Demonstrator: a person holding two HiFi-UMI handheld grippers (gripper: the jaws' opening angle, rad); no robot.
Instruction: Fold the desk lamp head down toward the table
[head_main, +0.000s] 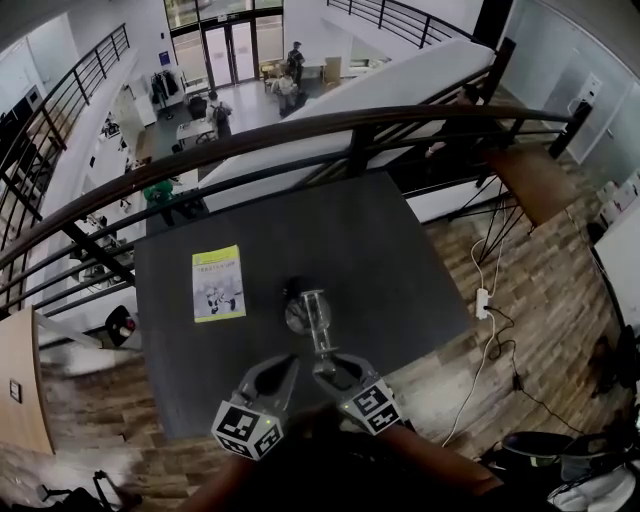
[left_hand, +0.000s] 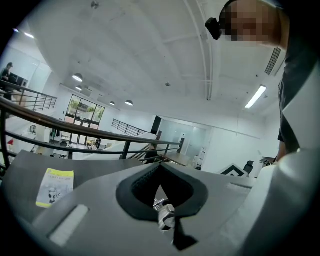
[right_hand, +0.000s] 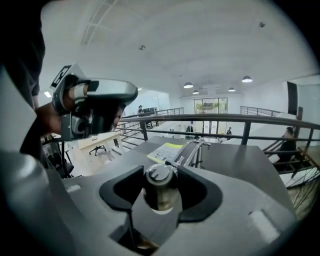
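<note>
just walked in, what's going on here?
A person with a gripper in each hand is working a silver metal desk lamp on the dark grey table. The right gripper is closed on the lamp's round silver head. The left gripper hangs beside it, jaw tips together, a small silver part behind them; no clear grip. A yellow-green booklet lies apart on the left.
</note>
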